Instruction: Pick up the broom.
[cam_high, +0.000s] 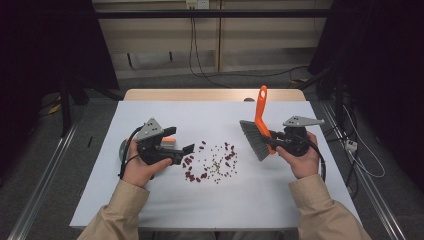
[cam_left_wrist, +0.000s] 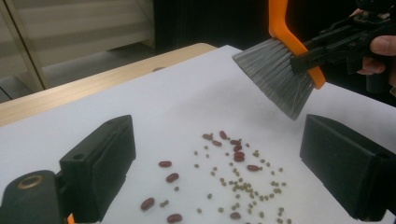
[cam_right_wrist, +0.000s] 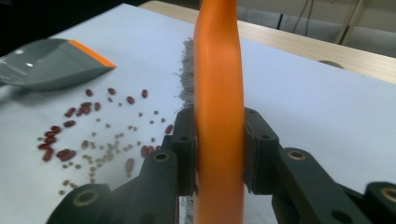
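Red beans and smaller pale seeds (cam_high: 212, 162) lie scattered on the middle of the white table (cam_high: 210, 210); they also lie between my left jaws (cam_left_wrist: 238, 182) and to the left below the brush (cam_right_wrist: 88, 135). My left gripper (cam_high: 179, 142) (cam_left_wrist: 219, 135) stands open just left of the scatter, nothing between its jaws. A grey dustpan with an orange lip (cam_right_wrist: 46, 70) lies on the table by that gripper, its lip (cam_high: 169, 141) peeking out. My right gripper (cam_high: 274, 137) (cam_right_wrist: 219, 140) is shut on the orange handle of a brush (cam_high: 261, 112), whose grey bristles (cam_left_wrist: 275, 74) hang tilted above the scatter's right edge.
A strip of bare wood (cam_high: 215, 94) runs along the table's far edge. Cables (cam_high: 200, 60) cross the floor beyond it. White surface lies open in front of the beans and along the near edge.
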